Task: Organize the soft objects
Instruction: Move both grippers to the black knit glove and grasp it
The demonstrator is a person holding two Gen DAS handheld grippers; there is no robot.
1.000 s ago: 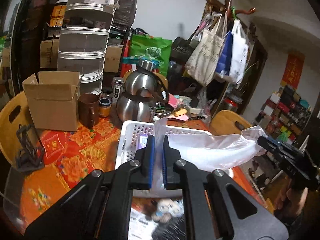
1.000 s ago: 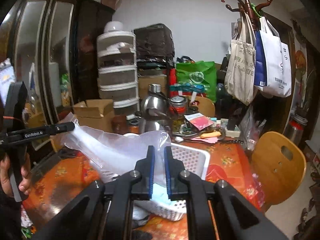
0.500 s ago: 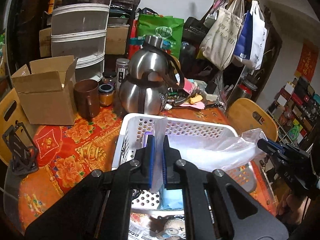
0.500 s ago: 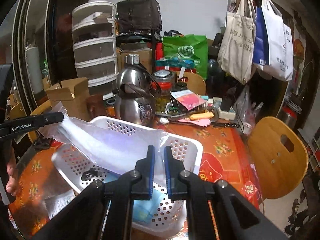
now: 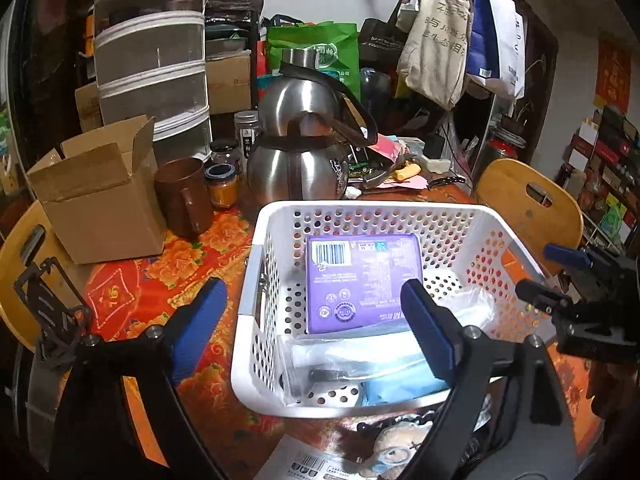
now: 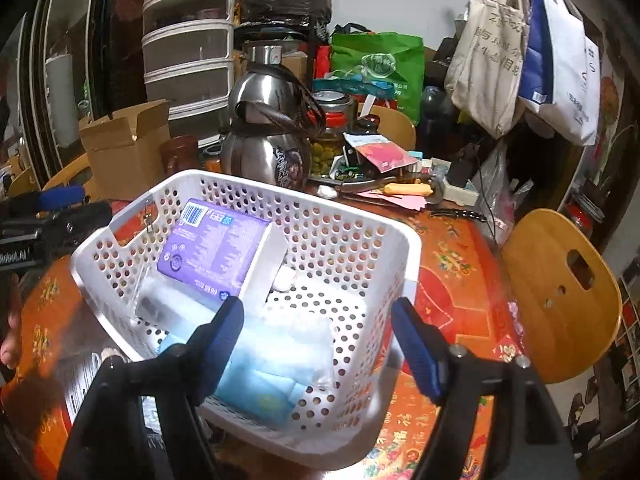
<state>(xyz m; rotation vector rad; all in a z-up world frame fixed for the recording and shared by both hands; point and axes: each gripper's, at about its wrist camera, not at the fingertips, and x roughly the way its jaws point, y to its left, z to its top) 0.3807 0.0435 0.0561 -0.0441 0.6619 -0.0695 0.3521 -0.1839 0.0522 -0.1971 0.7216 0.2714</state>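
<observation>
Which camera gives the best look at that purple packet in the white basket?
The left wrist view: the purple packet faces the camera nearly flat, barcode and print clear, only a corner hidden by a gripper finger. In the right wrist view the packet appears smaller and slanted, partly behind a white divider in the basket.

Basket [image 5: 256, 264] sitting mid-table w/ flat pack [image 5: 362, 280] lying in its far part, bagged item [image 5: 360, 360] lying near side. Kettle [image 5: 300, 156] standing just behind; mug [image 5: 184, 196] & box [image 5: 96, 200] sitting far left. Chair [image 5: 528, 200] standing to the right.
</observation>
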